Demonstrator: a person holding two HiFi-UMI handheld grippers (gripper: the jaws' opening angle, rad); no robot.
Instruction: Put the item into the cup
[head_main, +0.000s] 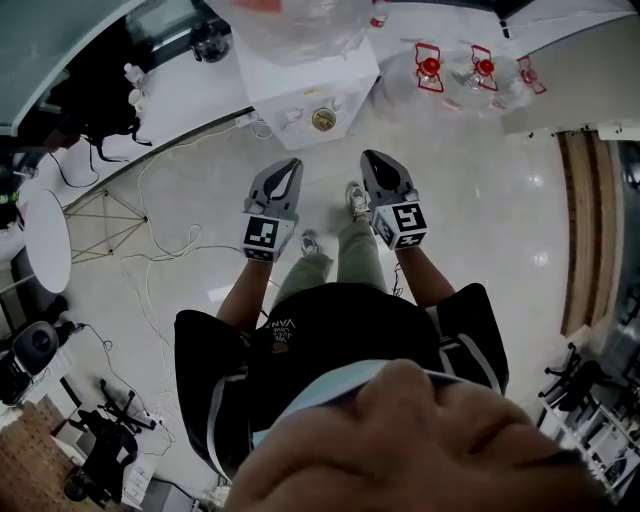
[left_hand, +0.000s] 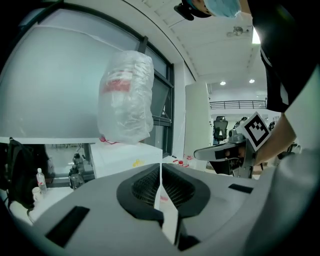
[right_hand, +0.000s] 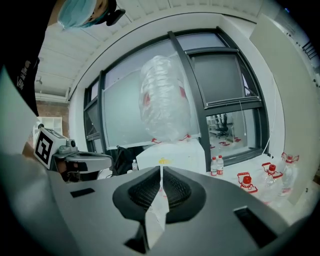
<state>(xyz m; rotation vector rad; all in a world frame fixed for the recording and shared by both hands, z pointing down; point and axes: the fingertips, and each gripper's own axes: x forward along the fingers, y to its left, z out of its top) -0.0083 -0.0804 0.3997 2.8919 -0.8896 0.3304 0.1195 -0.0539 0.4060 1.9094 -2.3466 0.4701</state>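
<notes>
"At centre frame, no item and no cup that I can pick out, and neither tong carries anything."

"So the left gripper (head_main: 286, 176) and right gripper (head_main: 380, 176)?"

"Both pinched shut on nothing, side by side above the floor (head_main: 480, 200), pointing toward the white box (head_main: 310, 90) at top centre."

"What could spoil it?"

"My guess is that jaws kept shut would knock over whatever they reach for. And the loose cables (head_main: 170, 250) trailing across the left of frame lie near the person's shoes (head_main: 355, 198), so a snagged step would jolt both hands."

"Anything else in the way?"

"A bulging plastic bag (left_hand: 126, 97) sits on the box, contents unclear. Red-capped bottles (head_main: 480, 68) cluster at upper right. Box and bag stand squarely ahead."
</notes>
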